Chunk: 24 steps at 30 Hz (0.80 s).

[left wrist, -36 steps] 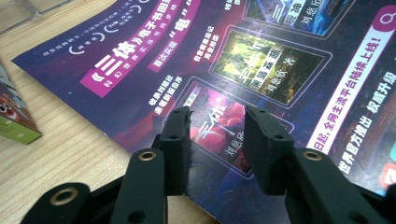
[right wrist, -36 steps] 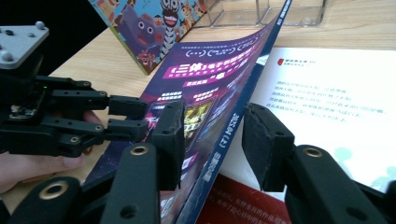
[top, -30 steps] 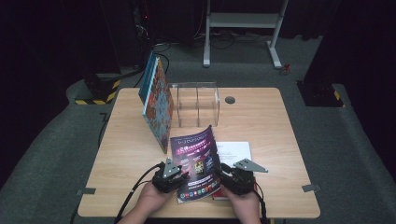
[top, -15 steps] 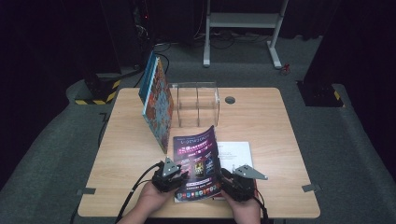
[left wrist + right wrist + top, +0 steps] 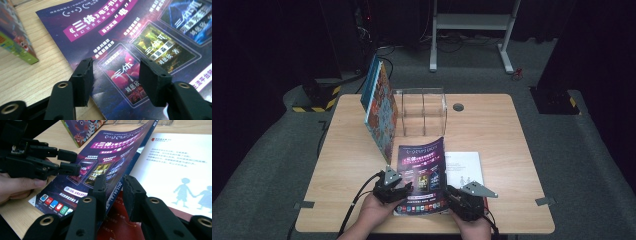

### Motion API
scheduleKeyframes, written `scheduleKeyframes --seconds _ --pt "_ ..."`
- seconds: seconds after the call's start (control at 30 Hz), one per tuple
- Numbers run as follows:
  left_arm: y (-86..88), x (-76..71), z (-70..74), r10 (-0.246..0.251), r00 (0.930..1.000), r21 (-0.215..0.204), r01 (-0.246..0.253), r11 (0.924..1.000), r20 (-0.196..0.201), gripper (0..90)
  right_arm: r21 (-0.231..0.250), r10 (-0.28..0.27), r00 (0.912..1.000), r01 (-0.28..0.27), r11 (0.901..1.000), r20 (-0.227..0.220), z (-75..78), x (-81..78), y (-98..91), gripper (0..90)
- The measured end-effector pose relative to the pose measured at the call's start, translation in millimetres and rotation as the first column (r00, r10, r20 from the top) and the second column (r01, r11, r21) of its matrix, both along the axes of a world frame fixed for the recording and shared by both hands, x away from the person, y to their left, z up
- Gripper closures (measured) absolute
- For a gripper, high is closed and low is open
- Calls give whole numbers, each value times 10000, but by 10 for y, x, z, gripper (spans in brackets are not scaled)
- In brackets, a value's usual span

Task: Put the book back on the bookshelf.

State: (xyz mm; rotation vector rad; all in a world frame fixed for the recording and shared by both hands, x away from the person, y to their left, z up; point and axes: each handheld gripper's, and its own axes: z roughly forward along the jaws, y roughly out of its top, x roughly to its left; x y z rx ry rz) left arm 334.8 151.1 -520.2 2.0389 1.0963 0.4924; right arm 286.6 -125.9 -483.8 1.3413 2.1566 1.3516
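A purple magazine [image 5: 422,170] lies at the table's front middle, its right side raised over an open white-paged book [image 5: 464,167]. My left gripper [image 5: 404,189] is at the magazine's left edge. In the left gripper view its jaws [image 5: 115,72] have just been opening and stand apart above the cover [image 5: 130,37], pressing on nothing. My right gripper [image 5: 452,195] is at the magazine's lower right. In the right gripper view its jaws [image 5: 113,182] have just been closing, with the magazine's spine edge between the pads. The left gripper [image 5: 71,162] shows across the cover there.
A colourful book [image 5: 379,110] leans upright against a clear acrylic stand [image 5: 424,112] at the back middle of the wooden table [image 5: 492,125]. Its lower corner is close to the left gripper's side [image 5: 15,37]. A round cable hole [image 5: 458,106] sits behind the stand.
The left gripper's jaws have spread over the cover. Both hands and the magazine stay about where they were.
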Motion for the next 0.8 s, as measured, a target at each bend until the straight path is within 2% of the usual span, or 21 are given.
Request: scheduleKeyframes --seconds 0.07,0.17,0.33,0.43,0.5,0.53,0.57,0.8 --pt "18 -4 5 121 9999 305 -123 9995 74 428 17 42 10000 -42 10000 -50 -3 4 11 721" --pt "77 2 17 440 9988 77 -438 9990 -197 394 29 39 10000 -38 10000 -85 -8 16 16 713" --pt "140 13 22 711 9971 -31 -712 9975 -259 347 49 36 9998 -35 10000 -178 -15 27 15 699" --pt "183 39 13 983 9938 -227 -996 9948 -524 330 69 22 9999 -21 10000 -151 -13 30 18 676" --pt "198 53 7 982 9936 -133 -991 9950 -564 322 78 35 9999 -34 10000 -130 -14 35 18 665" --pt "202 66 -13 1055 9910 -294 -1083 9937 -824 314 78 31 9999 -30 10000 -128 -15 35 19 661" --pt "209 75 -16 1029 9907 -374 -1065 9936 -895 317 79 25 9999 -24 10000 -135 -15 37 19 657" --pt "194 77 -18 808 9931 -464 -850 9953 -846 373 126 -54 9997 57 9999 -237 -14 69 -1 604"
